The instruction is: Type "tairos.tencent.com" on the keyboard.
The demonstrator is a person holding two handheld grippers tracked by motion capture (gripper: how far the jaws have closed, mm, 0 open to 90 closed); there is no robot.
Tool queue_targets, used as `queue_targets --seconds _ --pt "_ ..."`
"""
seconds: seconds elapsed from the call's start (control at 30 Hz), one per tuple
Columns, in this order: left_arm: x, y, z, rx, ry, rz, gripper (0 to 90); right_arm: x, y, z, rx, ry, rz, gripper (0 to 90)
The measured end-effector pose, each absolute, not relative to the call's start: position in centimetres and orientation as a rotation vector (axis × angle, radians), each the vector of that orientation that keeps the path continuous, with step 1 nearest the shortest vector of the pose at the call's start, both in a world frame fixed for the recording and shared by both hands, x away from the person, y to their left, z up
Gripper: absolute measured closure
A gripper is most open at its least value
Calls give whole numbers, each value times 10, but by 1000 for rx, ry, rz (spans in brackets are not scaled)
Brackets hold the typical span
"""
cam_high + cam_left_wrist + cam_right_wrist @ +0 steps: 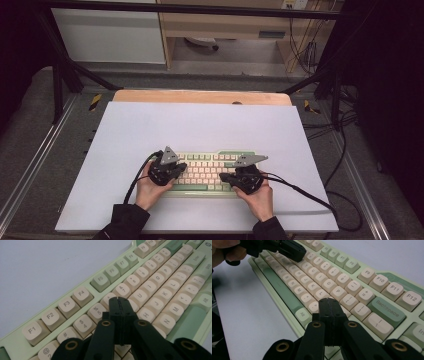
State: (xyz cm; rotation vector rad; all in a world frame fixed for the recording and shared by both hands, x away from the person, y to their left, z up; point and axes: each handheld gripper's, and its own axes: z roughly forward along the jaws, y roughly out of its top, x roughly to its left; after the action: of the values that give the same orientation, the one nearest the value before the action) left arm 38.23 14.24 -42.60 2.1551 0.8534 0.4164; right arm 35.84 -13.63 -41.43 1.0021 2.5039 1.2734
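Observation:
A pale green keyboard (207, 171) with cream keys lies on the white table mat near the front edge. My left gripper (180, 167) hovers over its left half, jaws pressed together with nothing between them; its tips (119, 301) sit low over the keys around T and Y, touching or just above, I cannot tell which. My right gripper (223, 177) is over the right half, also shut and empty, tips (329, 302) low over the keys beside L and P. In the right gripper view the left gripper (294, 250) appears at the top left, held by a hand.
The keyboard (155, 285) lies on a white mat (200, 130) over a wooden table (200, 96). Black cables (310, 197) trail from both grippers toward the front and right. A green spacebar (279, 288) runs along the keyboard's (384, 307) near edge.

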Motion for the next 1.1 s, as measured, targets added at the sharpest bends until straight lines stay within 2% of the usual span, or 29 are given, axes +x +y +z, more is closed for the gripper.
queue_targets --seconds 1.1 --pt "365 160 -416 2130 823 409 898 358 -138 -414 998 2507 1271 900"
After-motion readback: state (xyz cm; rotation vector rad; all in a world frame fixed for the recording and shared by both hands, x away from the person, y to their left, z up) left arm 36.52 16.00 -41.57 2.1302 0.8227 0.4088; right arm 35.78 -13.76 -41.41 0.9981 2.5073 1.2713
